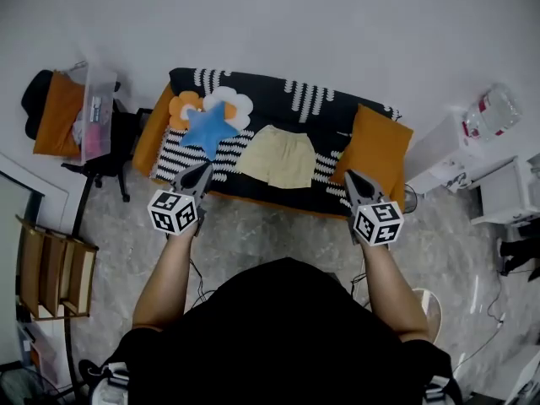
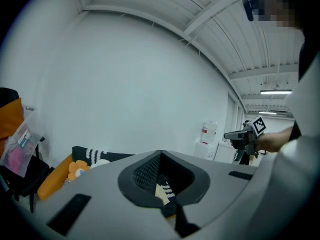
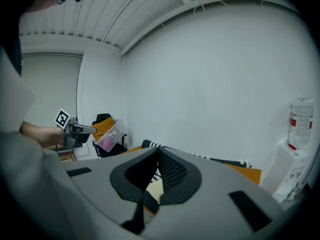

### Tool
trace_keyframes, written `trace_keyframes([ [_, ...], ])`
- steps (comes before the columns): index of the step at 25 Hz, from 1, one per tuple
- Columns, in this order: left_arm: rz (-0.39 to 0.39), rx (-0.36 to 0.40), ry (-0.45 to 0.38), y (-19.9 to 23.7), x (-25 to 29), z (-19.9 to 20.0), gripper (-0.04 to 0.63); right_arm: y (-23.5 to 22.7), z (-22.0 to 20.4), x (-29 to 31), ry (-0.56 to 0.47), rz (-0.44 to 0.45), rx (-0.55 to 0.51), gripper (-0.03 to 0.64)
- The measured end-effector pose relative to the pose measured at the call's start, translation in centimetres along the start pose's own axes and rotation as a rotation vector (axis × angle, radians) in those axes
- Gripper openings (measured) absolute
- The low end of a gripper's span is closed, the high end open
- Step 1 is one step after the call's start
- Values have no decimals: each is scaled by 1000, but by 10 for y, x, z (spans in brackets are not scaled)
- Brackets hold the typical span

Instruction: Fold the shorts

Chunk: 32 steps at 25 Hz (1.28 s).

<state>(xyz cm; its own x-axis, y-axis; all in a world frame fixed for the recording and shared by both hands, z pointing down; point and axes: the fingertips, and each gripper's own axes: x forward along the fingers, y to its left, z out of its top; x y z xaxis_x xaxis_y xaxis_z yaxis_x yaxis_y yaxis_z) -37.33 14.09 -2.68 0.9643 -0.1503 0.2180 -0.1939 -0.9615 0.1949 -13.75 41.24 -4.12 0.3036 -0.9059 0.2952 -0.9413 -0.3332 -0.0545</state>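
Observation:
Pale yellow shorts (image 1: 277,157) lie spread flat on a low couch covered by a black-and-white patterned blanket (image 1: 287,99). My left gripper (image 1: 201,171) hovers at the couch's front edge, left of the shorts, shut and empty. On the other side of the shorts, my right gripper (image 1: 350,178) is held at the same edge, also shut with nothing in it. In the left gripper view a sliver of the shorts (image 2: 161,192) shows behind the closed jaws, and the right gripper (image 2: 244,136) is seen off to the right. The right gripper view shows the shorts (image 3: 156,190) and the left gripper (image 3: 76,129).
A blue star cushion (image 1: 207,130) and a flower cushion (image 1: 221,101) lie left of the shorts, an orange cushion (image 1: 377,148) to their right. A chair with a clear box (image 1: 94,112) stands at left, a white cabinet with a water bottle (image 1: 492,109) at right, a wooden rack (image 1: 51,275) near left.

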Motion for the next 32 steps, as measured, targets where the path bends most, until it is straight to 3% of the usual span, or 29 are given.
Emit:
trace_keyframes([
  [4,4,-27,4,0,-7,-9,17,3,-2,-6,2,-6,7,5],
  [19,42,-12,-16,2,-10,4,17,4,12,23,-24,49,-3,5],
  [32,73,7,7,-1,38,14,17,-45,19,64,-31,90,21,5],
])
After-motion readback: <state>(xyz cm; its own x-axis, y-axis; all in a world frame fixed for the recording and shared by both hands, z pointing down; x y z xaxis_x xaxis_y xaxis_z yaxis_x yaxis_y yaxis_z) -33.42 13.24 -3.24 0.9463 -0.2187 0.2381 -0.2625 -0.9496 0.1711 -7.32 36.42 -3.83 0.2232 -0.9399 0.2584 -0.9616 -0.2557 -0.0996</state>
